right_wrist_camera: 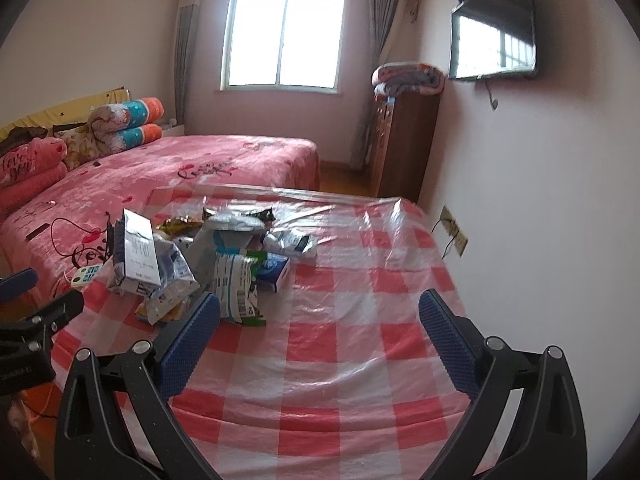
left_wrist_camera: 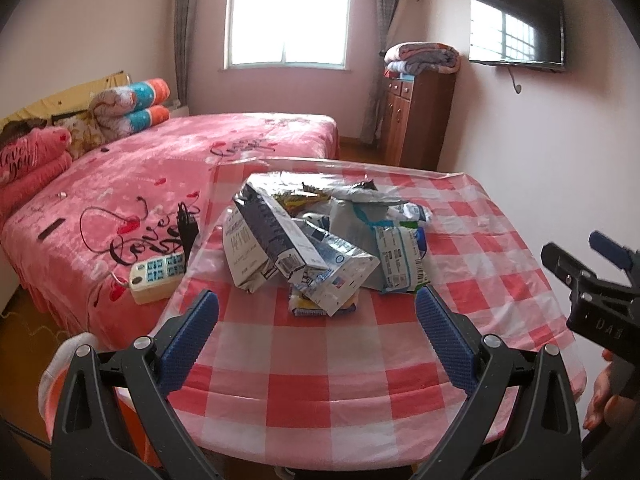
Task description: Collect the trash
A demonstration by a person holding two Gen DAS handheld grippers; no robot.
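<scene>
A heap of trash (left_wrist_camera: 320,240) lies on the red-and-white checked table (left_wrist_camera: 320,380): flattened cartons, silvery wrappers and plastic packets. My left gripper (left_wrist_camera: 318,300) hovers open just in front of the heap, with nothing between its blue pads. In the right wrist view the same trash heap (right_wrist_camera: 200,264) sits to the left on the table (right_wrist_camera: 360,360). My right gripper (right_wrist_camera: 320,308) is open and empty; its left fingertip is near a white-and-green packet (right_wrist_camera: 236,292). The right gripper's side (left_wrist_camera: 592,292) shows at the left view's right edge, and the left gripper's side (right_wrist_camera: 36,320) at the right view's left edge.
A bed with a pink cover (left_wrist_camera: 160,184) stands left of the table, with a power strip (left_wrist_camera: 156,276) near its edge. A wooden cabinet (left_wrist_camera: 416,116) with folded blankets stands at the back. A television (left_wrist_camera: 516,24) hangs on the right wall. An orange object (left_wrist_camera: 92,400) sits low left.
</scene>
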